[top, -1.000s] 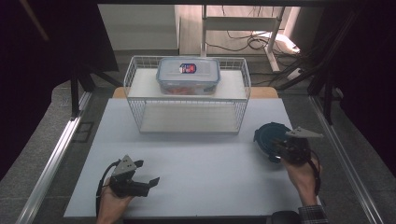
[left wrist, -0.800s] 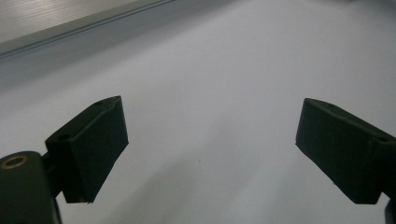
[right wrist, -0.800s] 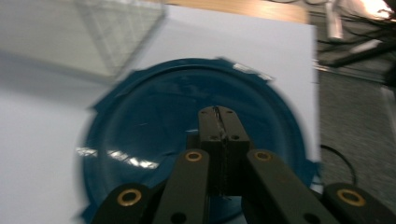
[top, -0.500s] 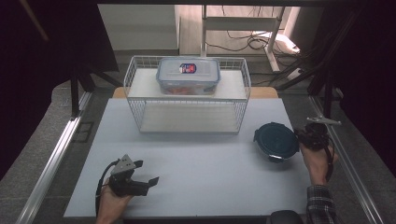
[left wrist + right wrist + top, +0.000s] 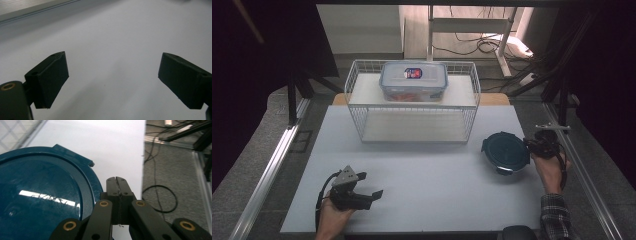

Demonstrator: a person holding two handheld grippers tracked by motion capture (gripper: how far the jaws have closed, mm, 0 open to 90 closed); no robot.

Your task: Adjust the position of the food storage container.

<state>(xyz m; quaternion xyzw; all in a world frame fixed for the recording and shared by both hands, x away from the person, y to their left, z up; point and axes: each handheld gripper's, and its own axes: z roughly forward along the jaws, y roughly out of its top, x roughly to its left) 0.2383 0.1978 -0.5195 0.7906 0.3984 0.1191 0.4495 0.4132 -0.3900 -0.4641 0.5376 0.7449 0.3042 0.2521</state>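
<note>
A dark blue round lidded container [image 5: 505,152] lies on the white table [image 5: 427,170] at the right; in the right gripper view the blue container [image 5: 37,202] is large at the left. My right gripper [image 5: 534,144] sits just right of it near the table edge, its jaws pressed together with nothing between them [image 5: 116,181]. My left gripper [image 5: 371,185] rests near the front left of the table, jaws wide apart and empty [image 5: 112,75] over bare white surface.
A white wire basket [image 5: 412,125] stands at the back middle, with a clear lidded box [image 5: 413,80] holding something red on top. Grey floor with cables [image 5: 162,200] lies beyond the table's right edge. Metal rails run along both sides.
My right gripper, which was over the blue container's right rim a second ago, has drawn off to the right and now sits beside it. The left gripper has stayed put.
</note>
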